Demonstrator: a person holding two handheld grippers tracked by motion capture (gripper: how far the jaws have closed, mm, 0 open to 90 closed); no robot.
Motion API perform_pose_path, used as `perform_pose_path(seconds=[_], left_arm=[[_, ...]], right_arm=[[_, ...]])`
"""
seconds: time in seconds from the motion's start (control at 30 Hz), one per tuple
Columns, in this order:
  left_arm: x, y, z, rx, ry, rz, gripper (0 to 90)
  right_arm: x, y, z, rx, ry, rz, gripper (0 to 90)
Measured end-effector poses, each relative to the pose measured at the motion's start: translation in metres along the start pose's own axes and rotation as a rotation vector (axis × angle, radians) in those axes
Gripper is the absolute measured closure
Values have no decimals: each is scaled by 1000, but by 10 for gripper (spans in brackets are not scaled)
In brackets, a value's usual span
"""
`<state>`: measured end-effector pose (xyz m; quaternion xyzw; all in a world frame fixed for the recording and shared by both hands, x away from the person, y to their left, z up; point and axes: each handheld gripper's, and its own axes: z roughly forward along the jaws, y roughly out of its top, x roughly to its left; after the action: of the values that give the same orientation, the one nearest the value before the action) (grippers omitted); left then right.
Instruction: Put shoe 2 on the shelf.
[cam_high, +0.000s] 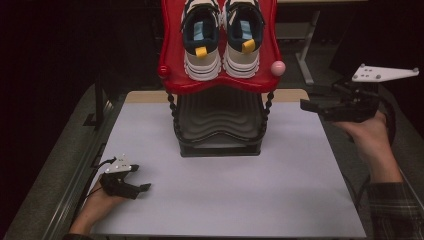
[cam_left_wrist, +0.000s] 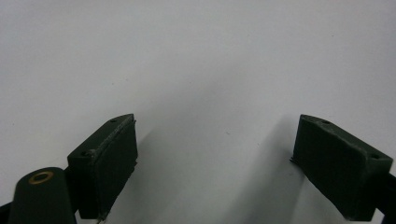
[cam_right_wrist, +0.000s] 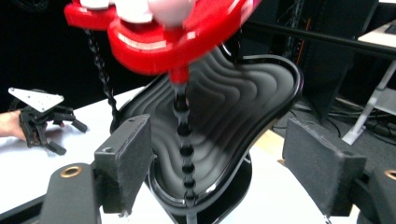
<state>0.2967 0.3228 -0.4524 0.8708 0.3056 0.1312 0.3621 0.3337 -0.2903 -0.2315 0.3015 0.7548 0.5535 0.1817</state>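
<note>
A two-tier shoe rack stands at the back middle of the white table (cam_high: 225, 200). Its red top shelf (cam_high: 172, 75) carries a pair of white and navy sneakers, one (cam_high: 201, 40) beside the other (cam_high: 243, 37). The black ribbed lower shelf (cam_high: 220, 117) is bare. My left gripper (cam_high: 141, 177) rests on the table at the near left, jaws wide apart over bare tabletop (cam_left_wrist: 217, 120). My right gripper (cam_high: 305, 106) hangs in the air to the right of the rack, pointing at it. Its jaws (cam_right_wrist: 218, 123) stand open, framing the black shelf (cam_right_wrist: 233, 107) and a beaded post (cam_right_wrist: 183, 135), touching neither.
A pink knob (cam_high: 278, 67) caps the red shelf's right corner, right above my right gripper's line. Black beaded posts (cam_high: 173, 112) join the two shelves. Beyond the table's right edge lies dark floor with a desk leg (cam_high: 305, 65). The other hand's gripper (cam_right_wrist: 46, 121) shows far off.
</note>
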Motion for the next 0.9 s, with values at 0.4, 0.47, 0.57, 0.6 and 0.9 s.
perform_pose_path(seconds=[0.4,0.47,0.57,0.6,0.9], left_arm=[[0,0,0,0,0,-1,131],[0,0,0,0,0,-1,131],[0,0,0,0,0,0,131],[0,0,0,-1,0,-1,131],[0,0,0,2,1,3,131]], right_arm=[[5,-48,2,59,-3,33,189],[6,-57,2,59,-3,42,182],[7,-71,3,75,-8,50,167],[7,-75,4,82,-10,56,162],[9,-114,10,133,-34,101,140]])
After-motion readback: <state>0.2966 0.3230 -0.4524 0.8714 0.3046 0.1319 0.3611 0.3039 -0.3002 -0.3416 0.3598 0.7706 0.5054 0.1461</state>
